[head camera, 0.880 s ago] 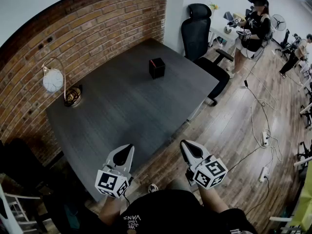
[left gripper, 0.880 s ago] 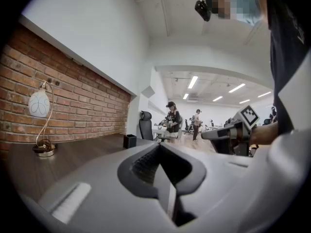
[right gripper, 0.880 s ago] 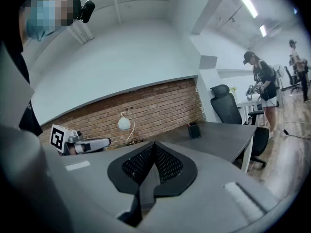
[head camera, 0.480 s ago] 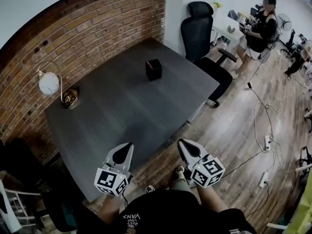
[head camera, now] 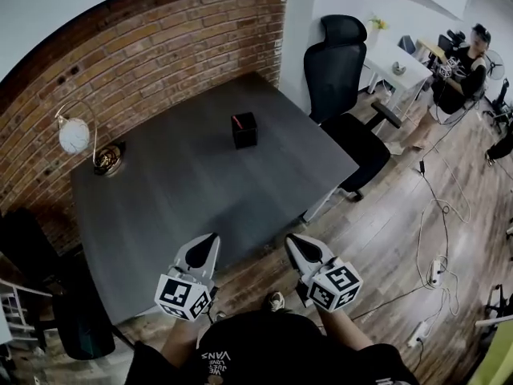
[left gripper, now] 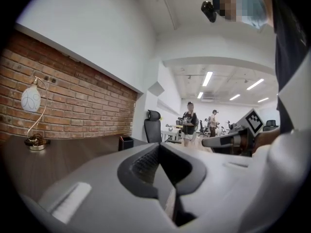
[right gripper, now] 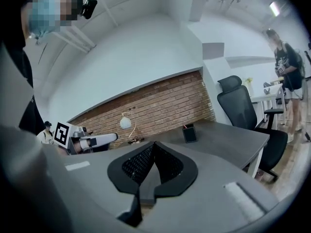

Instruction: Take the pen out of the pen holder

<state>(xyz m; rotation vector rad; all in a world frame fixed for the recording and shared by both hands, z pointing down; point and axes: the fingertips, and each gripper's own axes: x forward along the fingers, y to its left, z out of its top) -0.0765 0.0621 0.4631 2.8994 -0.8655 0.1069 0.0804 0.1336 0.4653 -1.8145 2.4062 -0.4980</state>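
A black cube-shaped pen holder [head camera: 244,130] stands near the far side of the dark grey table [head camera: 184,191], with the red tip of a pen [head camera: 235,119] showing at its rim. It also appears small and distant as the holder [left gripper: 126,143] in the left gripper view and the holder [right gripper: 189,134] in the right gripper view. My left gripper [head camera: 208,242] and right gripper [head camera: 296,240] hover side by side at the table's near edge, far from the holder. Both are shut with nothing between the jaws. The left gripper [left gripper: 160,148] and right gripper [right gripper: 154,147] point towards the table.
A gold desk lamp with a white globe [head camera: 74,135] stands at the table's far left by the brick wall. A black office chair [head camera: 345,62] sits at the far right corner. Cables and a power strip [head camera: 435,271] lie on the wooden floor. People stand in the background.
The head view has shifted, so the table and pen holder now sit a little lower and further left in the frame. Both grippers remain shut near the table's near edge.
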